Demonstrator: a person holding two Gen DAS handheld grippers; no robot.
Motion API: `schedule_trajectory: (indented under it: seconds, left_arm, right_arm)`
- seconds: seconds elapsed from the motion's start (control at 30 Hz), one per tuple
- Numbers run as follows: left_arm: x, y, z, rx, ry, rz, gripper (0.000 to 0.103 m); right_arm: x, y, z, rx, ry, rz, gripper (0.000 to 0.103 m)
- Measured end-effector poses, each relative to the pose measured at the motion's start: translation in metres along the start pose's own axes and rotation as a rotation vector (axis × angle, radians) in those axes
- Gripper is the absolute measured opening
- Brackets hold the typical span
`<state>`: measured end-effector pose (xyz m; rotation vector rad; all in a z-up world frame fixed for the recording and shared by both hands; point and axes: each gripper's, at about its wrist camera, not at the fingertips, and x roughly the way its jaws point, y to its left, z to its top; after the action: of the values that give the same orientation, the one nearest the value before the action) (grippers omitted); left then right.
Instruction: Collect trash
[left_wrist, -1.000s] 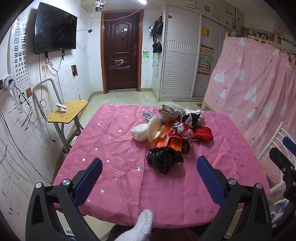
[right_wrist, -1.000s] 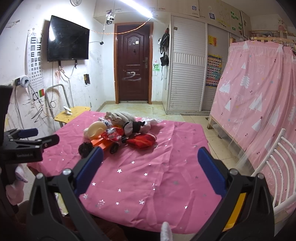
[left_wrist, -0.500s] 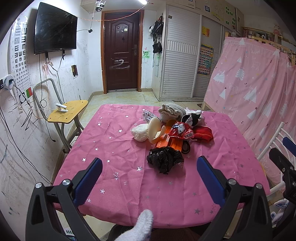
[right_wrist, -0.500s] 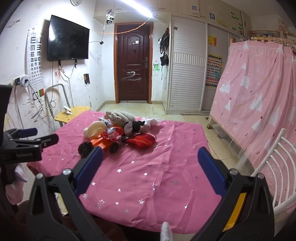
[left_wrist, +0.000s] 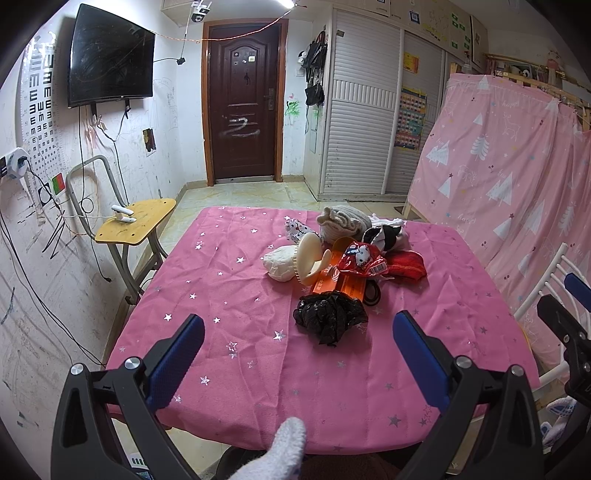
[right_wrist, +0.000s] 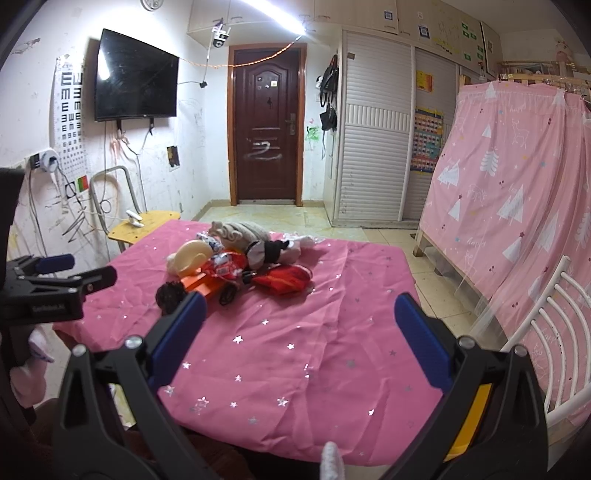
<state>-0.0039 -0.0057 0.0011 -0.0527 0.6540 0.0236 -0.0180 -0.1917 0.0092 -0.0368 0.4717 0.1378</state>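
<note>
Left gripper (left_wrist: 295, 350), right gripper (right_wrist: 295, 332): wide open, holding nothing. Near black bag (left_wrist: 328, 317), could grab cloth (left_wrist: 221, 295) too.

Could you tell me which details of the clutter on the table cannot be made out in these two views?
- Black plastic bag: half hidden in the right wrist view behind the right tool's finger.
- Orange box: print too small to read; red wrapper and comb overlap it.
- Knitted beige item: what it is stays unclear in both views.
- Both tools' handles: cut off by the lower edge.
</note>
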Motion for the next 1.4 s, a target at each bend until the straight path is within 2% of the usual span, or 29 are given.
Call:
schedule_trajectory:
  seconds: [0.33,0.53,0.7,0.87,1.0,1.2,1.4]
  left_arm:
    - [0.006,0.002,-0.002,-0.002,0.019,-0.011,0.094]
    - [0.032,0.017,-0.001,-0.009,0.044,-0.032,0.094]
    - [0.054,0.032,0.001,-0.017,0.042,-0.042,0.094]
    - [0.076,0.045,0.009,-0.024,0.066,-0.056,0.094]
    - [0.091,0.049,0.021,-0.036,0.085,-0.117,0.094]
    - [0.108,0.038,0.042,0.032,0.054,-0.141,0.094]
    - [0.126,0.036,0.061,0.03,0.083,-0.238,0.094]
  right_arm:
    - [0.009,-0.003,-0.003,0.0,0.024,-0.013,0.098]
    - [0.039,-0.002,-0.01,0.01,0.075,-0.014,0.098]
    - [0.071,0.004,-0.014,0.013,0.14,0.033,0.098]
    - [0.105,0.017,-0.01,0.024,0.196,0.119,0.098]
    - [0.126,0.027,-0.005,0.026,0.22,0.175,0.098]
    - [0.151,0.037,0.013,0.046,0.232,0.255,0.098]
    - [0.181,0.049,0.025,0.015,0.277,0.257,0.098]
